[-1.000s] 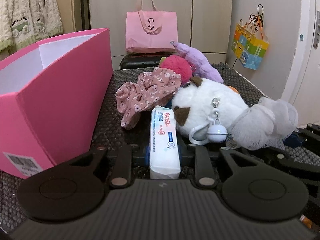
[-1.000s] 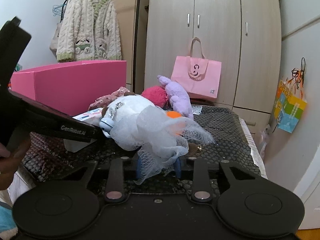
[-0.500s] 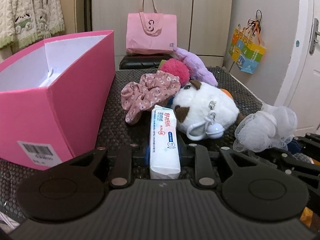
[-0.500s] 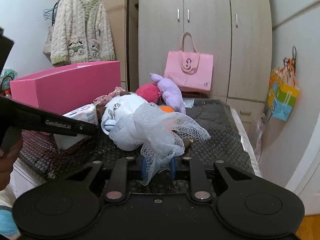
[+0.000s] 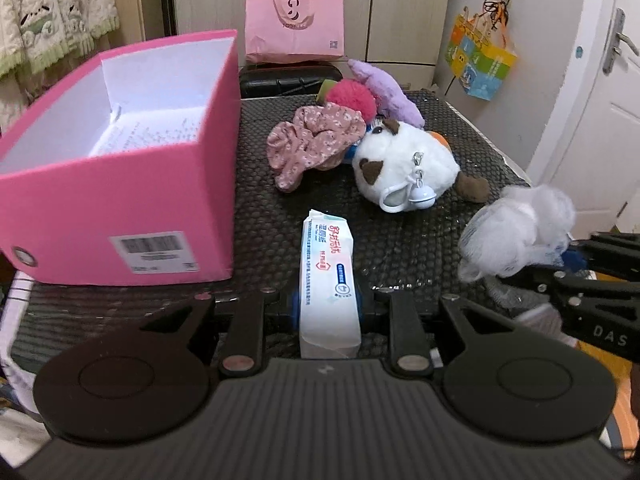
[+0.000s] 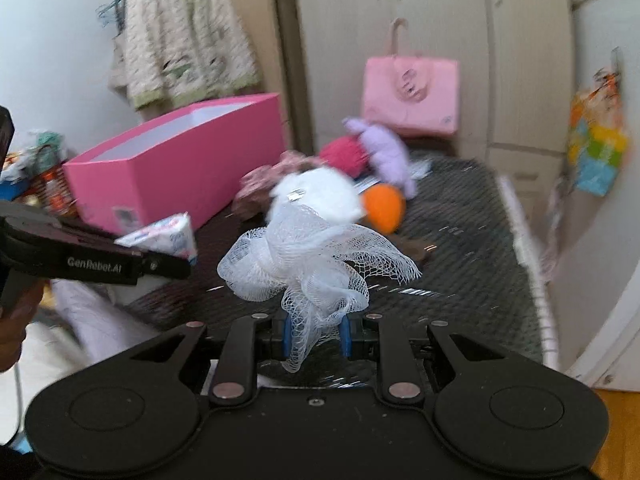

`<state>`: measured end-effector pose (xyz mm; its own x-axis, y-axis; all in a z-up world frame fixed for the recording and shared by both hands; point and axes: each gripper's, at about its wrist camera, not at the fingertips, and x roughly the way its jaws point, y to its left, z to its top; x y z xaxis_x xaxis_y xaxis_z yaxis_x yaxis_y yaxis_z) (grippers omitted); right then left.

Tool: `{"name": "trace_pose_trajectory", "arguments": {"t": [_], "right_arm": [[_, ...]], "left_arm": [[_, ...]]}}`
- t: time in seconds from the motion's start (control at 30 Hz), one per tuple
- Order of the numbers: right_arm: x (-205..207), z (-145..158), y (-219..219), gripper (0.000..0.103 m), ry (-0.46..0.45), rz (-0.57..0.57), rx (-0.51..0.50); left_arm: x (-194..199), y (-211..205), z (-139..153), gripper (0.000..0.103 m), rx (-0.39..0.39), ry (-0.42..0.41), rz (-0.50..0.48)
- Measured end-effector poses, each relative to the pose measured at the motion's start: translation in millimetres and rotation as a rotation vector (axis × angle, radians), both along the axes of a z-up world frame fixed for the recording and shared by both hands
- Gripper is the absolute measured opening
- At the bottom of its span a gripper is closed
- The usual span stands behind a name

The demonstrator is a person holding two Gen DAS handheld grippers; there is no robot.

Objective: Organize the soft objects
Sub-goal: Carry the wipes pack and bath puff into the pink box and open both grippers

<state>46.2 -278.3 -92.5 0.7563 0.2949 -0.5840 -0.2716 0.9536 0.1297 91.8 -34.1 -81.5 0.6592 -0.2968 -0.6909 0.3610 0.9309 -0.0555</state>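
Meanwhile, a white tissue pack (image 5: 328,276) is clamped by the left gripper (image 5: 328,306) — a white mesh bath pouf (image 6: 308,264) by the right gripper (image 6: 314,334).

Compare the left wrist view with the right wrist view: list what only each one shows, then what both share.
Only the left wrist view shows the inside of the pink box, the white door and the left tongs shut on the tissue pack.

Only the right wrist view shows the hanger above the knit cardigan, an orange ball and the right tongs shut on the mesh sponge.

Both show the box, tissue pack, sponge, white plush, floral scrunchie, purple plush and pink bag.
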Motion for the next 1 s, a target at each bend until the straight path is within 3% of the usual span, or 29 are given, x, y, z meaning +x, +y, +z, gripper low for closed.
{"name": "trace_pose_trajectory", "arguments": {"t": [0.37, 0.57, 0.73, 1.0], "right_arm": [[-10.5, 31.6, 54.1, 0.025, 0.014, 0.223, 0.035], [-14.7, 60.2, 79.3, 0.026, -0.018, 0.315, 0.023], [-2.7, 76.0, 101.9, 0.027, -0.059, 0.381, -0.012], [55.2, 99.8, 136.8, 0.027, -0.126, 0.435, -0.022]], "left_arm": [[-32.0, 50.3, 32.7, 0.023, 0.036, -0.018, 0.007], [-42.1, 82.2, 57.9, 0.023, 0.045, -0.071, 0.027], [-27.1, 101.6, 76.0, 0.023, 0.02, -0.09, 0.041], [27.9, 125.2, 104.8, 0.023, -0.024, -0.093, 0.076]]}}
